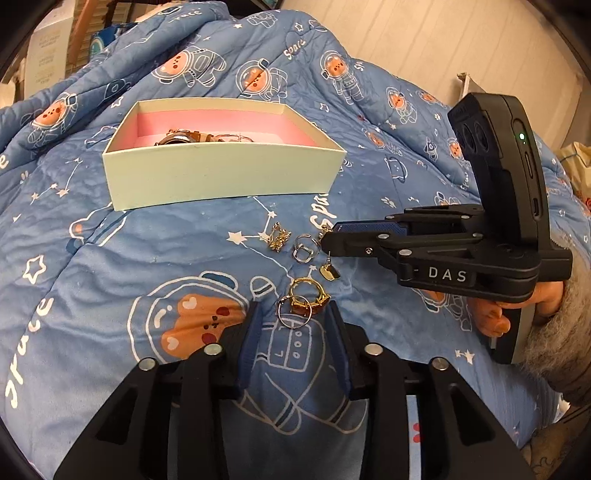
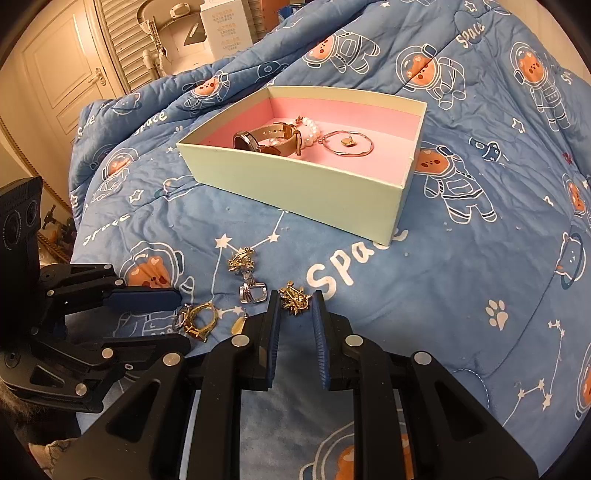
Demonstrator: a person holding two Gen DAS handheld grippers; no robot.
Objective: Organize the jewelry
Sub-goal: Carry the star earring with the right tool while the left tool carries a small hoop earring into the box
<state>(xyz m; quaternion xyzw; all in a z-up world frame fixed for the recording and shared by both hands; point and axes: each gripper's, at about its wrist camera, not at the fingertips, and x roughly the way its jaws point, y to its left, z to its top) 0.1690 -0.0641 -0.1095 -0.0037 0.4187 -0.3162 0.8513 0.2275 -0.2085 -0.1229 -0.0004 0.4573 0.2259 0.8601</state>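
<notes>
A pale green box (image 1: 218,177) (image 2: 295,184) with a pink lining lies on the blue quilt and holds a watch (image 2: 266,138), a pearl bracelet (image 2: 310,129) and a thin bangle (image 2: 349,146). Loose pieces lie in front of it: a gold ornate earring (image 1: 279,236) (image 2: 242,260), a silver ring (image 1: 304,251) (image 2: 253,291), a small gold heart stud (image 1: 330,272) (image 2: 238,325) and a cluster of gold and silver rings (image 1: 304,302) (image 2: 197,319). My left gripper (image 1: 293,317) is open around the ring cluster. My right gripper (image 2: 294,304) (image 1: 327,234) is open around a second gold ornate earring (image 2: 293,297).
The blue astronaut quilt (image 1: 110,258) (image 2: 461,277) covers the bed with folds behind the box. White doors (image 2: 62,74) and cartons (image 2: 225,26) stand beyond the bed's far left edge. A light wall (image 1: 443,44) lies behind.
</notes>
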